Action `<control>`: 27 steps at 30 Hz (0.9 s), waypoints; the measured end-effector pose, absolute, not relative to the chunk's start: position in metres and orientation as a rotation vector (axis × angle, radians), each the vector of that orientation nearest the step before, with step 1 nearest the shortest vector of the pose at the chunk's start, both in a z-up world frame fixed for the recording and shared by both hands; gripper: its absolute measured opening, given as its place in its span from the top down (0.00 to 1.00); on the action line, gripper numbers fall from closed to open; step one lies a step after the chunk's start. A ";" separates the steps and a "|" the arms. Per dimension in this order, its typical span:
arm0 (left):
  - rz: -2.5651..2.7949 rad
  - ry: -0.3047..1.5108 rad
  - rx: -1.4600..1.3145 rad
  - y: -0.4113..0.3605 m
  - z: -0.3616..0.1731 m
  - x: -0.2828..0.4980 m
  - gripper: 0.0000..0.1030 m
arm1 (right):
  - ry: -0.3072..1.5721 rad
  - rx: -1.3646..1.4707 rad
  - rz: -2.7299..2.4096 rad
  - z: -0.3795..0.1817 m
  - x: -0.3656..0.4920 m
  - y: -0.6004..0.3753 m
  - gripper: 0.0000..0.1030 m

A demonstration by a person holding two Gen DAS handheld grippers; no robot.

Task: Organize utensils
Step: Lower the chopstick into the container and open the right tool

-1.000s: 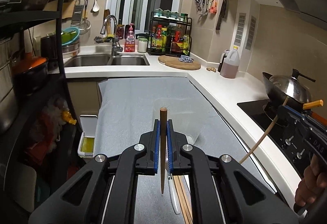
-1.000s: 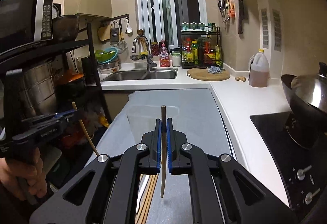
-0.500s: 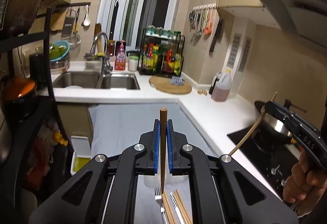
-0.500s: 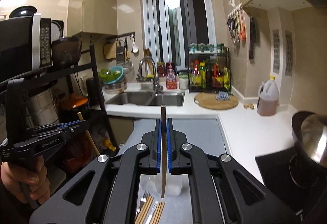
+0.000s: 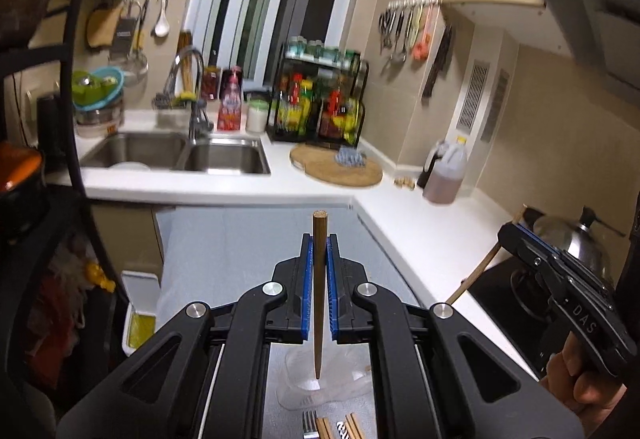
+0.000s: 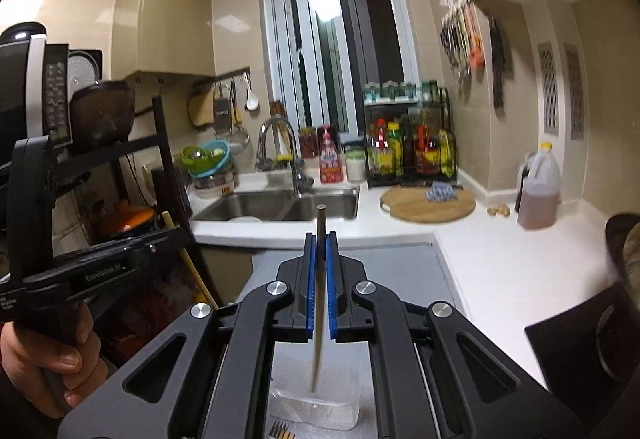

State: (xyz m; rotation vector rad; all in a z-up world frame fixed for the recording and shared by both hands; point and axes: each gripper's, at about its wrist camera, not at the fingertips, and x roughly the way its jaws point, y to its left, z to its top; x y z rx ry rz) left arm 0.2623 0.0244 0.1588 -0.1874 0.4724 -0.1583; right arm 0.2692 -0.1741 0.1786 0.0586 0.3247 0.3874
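I see the white worktop (image 5: 404,215) running along two walls, with a double sink (image 5: 176,155) at its back and a grey mat (image 5: 240,247) over the part near me. On the mat stands a clear plastic container (image 6: 316,409), upright, just below the hand-held grippers. In front of it, at the lower edge of the left wrist view, lie a fork (image 5: 309,429) and some more chopsticks (image 5: 352,427) close together.

My left hand-held gripper (image 5: 319,259) has its blue pads pressed narrow on one wooden chopstick (image 5: 319,295). This chopstick stands almost upright between the pads, its thick end above them and its thin tip over the clear container. I cannot tell if the tip is already inside the container or only in front of it.

My right hand-held gripper (image 6: 319,259) is the same: pads nearly together, clamped on a second chopstick (image 6: 318,303), which hangs with a slight tilt and points its tip down into the open mouth of the container. This one is blurred.

In the left wrist view the right hand (image 5: 580,379) appears at the right edge with its tool, over the worktop near the stove. In the right wrist view the left hand (image 6: 44,355) shows at the left edge, in front of the dark shelf rack (image 6: 160,167).
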 end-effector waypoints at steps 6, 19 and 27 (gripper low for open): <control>-0.176 0.538 -0.192 0.023 0.122 0.274 0.94 | 0.405 0.074 0.380 0.136 0.291 -0.179 0.95; -0.108 0.534 -0.162 0.027 0.128 0.259 0.48 | 0.523 0.018 0.296 0.117 0.290 -0.182 0.59; -0.025 0.426 -0.115 0.030 0.160 0.199 0.47 | 0.450 -0.016 0.254 0.132 0.235 -0.199 0.59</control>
